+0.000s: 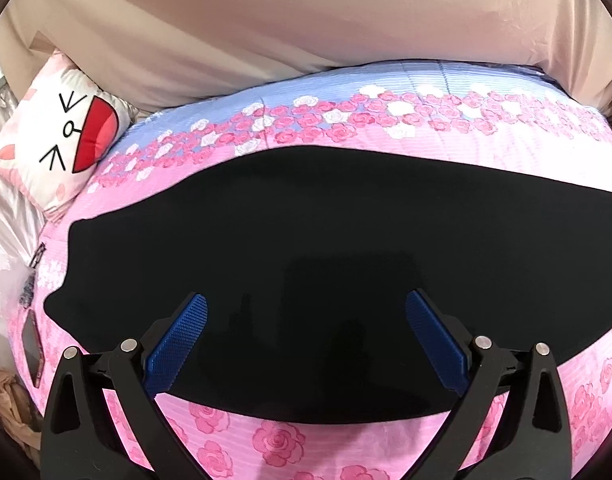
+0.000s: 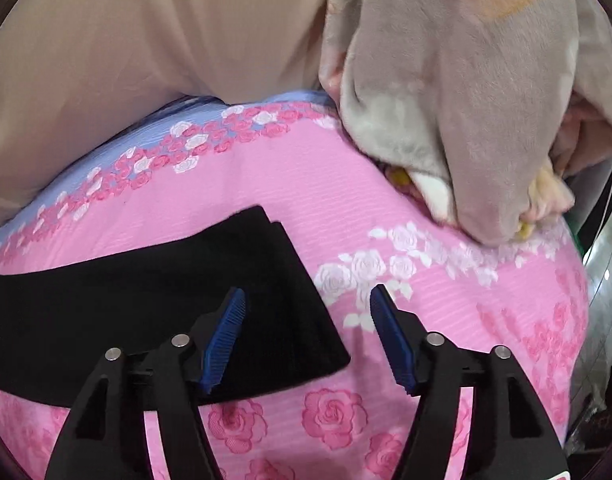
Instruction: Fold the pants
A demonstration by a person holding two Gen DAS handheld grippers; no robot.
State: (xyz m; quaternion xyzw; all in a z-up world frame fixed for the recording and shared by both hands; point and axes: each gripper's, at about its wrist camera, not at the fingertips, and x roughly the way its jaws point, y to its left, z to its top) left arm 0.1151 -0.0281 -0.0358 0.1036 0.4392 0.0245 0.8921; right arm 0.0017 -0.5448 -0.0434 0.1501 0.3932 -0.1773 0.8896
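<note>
— Pants [image 1: 306,280] first: black, lying flat on our pink rose-print bedspread [image 1: 282,444], stretched sideways as one long band. What do we have nearest us?

— Our left gripper [image 1: 306,344], its blue-padded fingers spread wide above the middle of the cloth, pinching nothing. Our right gripper [image 2: 307,340] is spread too — its left finger over the pants' end, its right finger over bare bedspread.

— And that end of the pants?

— In the right wrist view we see two layers there, the edges slightly offset at the far corner, near a cluster of white roses.

— Farther on?

— The bedspread turns blue past a band of pink and white roses. A cartoon-face cushion [image 1: 62,136] sits at the far left, a grey plush blanket [image 2: 457,92] is heaped at the far right, and beige fabric [image 1: 306,20] rises behind everything.
</note>
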